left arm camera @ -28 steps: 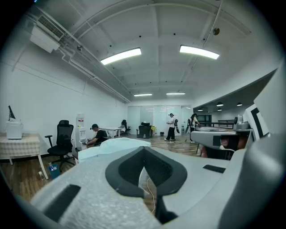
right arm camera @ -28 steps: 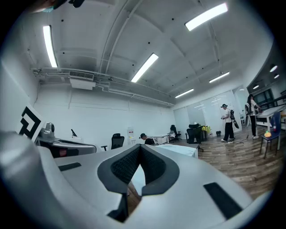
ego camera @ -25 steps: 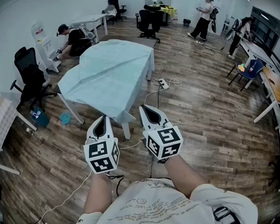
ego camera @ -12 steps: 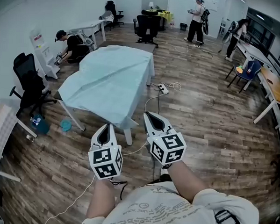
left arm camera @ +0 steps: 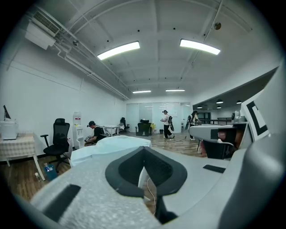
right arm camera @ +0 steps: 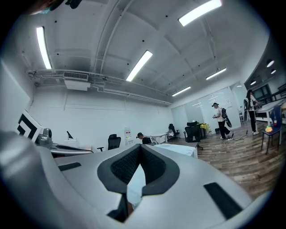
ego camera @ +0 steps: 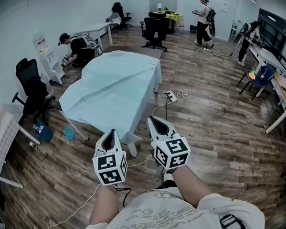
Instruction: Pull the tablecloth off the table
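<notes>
**Open office with wood floor and white walls**

A dark wood-plank floor (ego camera: 220,131) runs out to plain white walls (ego camera: 9,27). A black office chair (ego camera: 30,86) stands at the left. Another black chair (ego camera: 155,26) stands at the far end, near a white desk (ego camera: 94,29). A blue chair (ego camera: 263,75) sits at the right. Long ceiling light strips (left arm camera: 118,50) are lit.

Tablecloth (ego camera: 114,89): pale blue-green, thin, plain. Spread flat over long worktop (ego camera: 138,51), covering near end and both long edges. Hem hangs short over near corner and right edge; white legs (ego camera: 132,148) show below. Long diagonal crease from near-left corner toward far-right, smaller wrinkles beside it. Far end: narrow strip of dark worktop bare beyond cloth edge.
</notes>
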A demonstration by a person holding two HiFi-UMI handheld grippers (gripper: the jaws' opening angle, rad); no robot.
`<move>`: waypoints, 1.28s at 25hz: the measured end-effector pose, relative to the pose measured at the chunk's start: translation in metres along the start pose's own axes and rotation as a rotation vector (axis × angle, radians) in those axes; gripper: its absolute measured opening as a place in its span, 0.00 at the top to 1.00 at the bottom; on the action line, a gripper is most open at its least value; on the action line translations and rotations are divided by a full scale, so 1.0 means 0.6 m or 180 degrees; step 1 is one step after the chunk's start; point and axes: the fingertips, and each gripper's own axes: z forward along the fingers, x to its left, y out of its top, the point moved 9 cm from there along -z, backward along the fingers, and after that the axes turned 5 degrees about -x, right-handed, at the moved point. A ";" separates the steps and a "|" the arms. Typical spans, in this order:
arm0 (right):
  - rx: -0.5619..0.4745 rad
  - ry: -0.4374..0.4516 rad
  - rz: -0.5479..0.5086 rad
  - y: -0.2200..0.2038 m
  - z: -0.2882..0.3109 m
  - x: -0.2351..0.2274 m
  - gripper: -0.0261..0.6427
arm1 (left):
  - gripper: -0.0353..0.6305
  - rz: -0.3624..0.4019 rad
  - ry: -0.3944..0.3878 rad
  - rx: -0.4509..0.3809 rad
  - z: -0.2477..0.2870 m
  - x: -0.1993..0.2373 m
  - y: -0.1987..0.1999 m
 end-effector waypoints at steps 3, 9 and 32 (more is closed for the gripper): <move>-0.0001 0.0068 0.0012 0.010 0.035 -0.049 0.94 | 0.93 0.0022 0.0024 0.0012 0.058 -0.024 0.013; 0.0030 0.0223 -0.0008 0.022 0.100 -0.151 0.94 | 0.93 0.0051 0.0089 0.0008 0.171 -0.078 0.035; 0.0230 0.0263 0.0161 0.015 0.197 -0.470 0.94 | 0.93 0.0079 0.0118 0.0269 0.478 -0.246 0.025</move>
